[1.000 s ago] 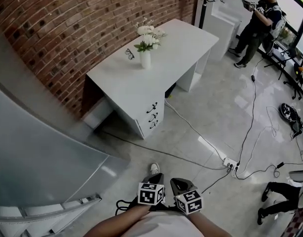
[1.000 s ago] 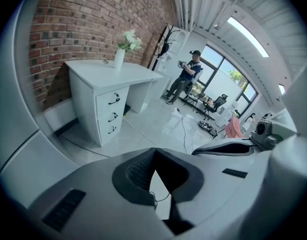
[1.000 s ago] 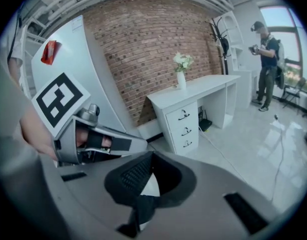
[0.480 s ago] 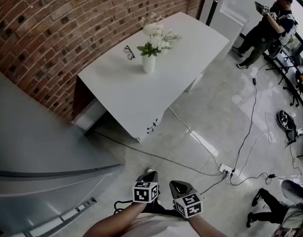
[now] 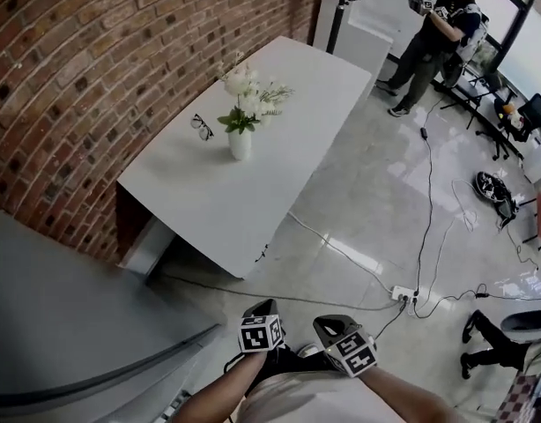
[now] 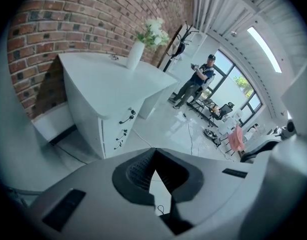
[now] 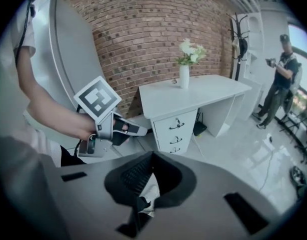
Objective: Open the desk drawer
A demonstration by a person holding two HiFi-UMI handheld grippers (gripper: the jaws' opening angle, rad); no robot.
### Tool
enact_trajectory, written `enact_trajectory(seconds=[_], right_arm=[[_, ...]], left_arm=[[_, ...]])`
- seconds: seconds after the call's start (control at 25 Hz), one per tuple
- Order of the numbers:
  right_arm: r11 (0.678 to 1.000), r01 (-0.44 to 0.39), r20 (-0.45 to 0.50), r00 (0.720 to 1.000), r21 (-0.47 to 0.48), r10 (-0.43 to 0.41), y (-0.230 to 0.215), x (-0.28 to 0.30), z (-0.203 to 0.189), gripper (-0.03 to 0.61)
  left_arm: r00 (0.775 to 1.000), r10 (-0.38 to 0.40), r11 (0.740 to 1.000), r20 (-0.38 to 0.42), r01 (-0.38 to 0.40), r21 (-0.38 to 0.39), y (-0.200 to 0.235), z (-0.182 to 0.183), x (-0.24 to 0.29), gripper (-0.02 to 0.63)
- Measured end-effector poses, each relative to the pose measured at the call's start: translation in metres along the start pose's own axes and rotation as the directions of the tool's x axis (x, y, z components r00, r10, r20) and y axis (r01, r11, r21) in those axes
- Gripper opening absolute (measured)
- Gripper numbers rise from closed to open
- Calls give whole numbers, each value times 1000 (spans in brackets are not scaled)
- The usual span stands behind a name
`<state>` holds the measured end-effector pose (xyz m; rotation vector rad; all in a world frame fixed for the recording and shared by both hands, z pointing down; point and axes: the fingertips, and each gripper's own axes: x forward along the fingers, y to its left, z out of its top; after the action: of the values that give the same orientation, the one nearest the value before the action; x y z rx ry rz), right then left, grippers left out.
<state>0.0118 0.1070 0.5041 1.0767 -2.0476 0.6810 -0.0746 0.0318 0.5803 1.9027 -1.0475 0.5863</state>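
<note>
both tools hang low in front of the person, well apart from the bench [image 5: 253,174]. the left tool [image 5: 262,308] has its jaws brought together at the tips with nothing between them. the right tool [image 5: 329,326] is the same, closed and empty. the two sit just beside each other over bare floor [image 5: 359,201].

the drawers [image 7: 176,136] are stacked three high at the near end of the bench, on the side away from the brick wall [image 5: 85,51]. each has a dark handle and a front flush with the frame. in the head view only a sliver of a handle shows below the bench's overhanging corner.

open floor runs between the tools and the drawer fronts. a cable [image 5: 341,252] crosses it to a power strip [image 5: 403,293] off to the right. the bench's long back edge lies along the wall. a vase of flowers [image 5: 240,141] and glasses [image 5: 202,127] sit on top, toward the wall side. a person [image 5: 433,33] stands well beyond the far end.
</note>
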Motion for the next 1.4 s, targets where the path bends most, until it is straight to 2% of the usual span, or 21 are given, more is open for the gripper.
enact_trajectory(seconds=[0.24,0.6,0.88,1.04,1.12,1.2,1.24,1.28,1.32,1.4], right_arm=[[998,64,62,996,19,-65,-13,-10,35,15],[999,41,83,996,-20,-39,-34,6,55,15],[991,-87,55,994,-107,93,-51,22,64,15],[967,-194,41,978,-166,203,-76,41,68,15],[948,-256,21,964,-189,264,-97,52,68,15],[925,-314,0,947,-216,322,-118,66,73,15],[910,-338,-9,938,-239,346,-129,71,77,15],[895,-359,-21,930,-264,366,-137,72,80,15],[882,-376,-34,923,-283,382,-145,73,79,15],[869,-400,-56,914,-293,402,-159,71,76,15]], left_arm=[[1000,-24,999,12,24,47,-23,20,8,6],[1000,-6,999,20,5,33,-26,17,17,6],[992,107,994,72,-106,-22,-19,35,28,6],[983,152,988,106,-149,-34,-29,45,52,6],[961,228,974,153,-224,-43,-26,56,64,6],[909,366,929,199,-367,-33,-14,70,71,6],[880,428,902,204,-431,-34,-10,75,73,6],[861,469,881,194,-470,-45,-11,77,77,6],[853,491,870,176,-489,-57,-16,75,82,6],[851,504,863,150,-502,-55,-29,75,90,6]])
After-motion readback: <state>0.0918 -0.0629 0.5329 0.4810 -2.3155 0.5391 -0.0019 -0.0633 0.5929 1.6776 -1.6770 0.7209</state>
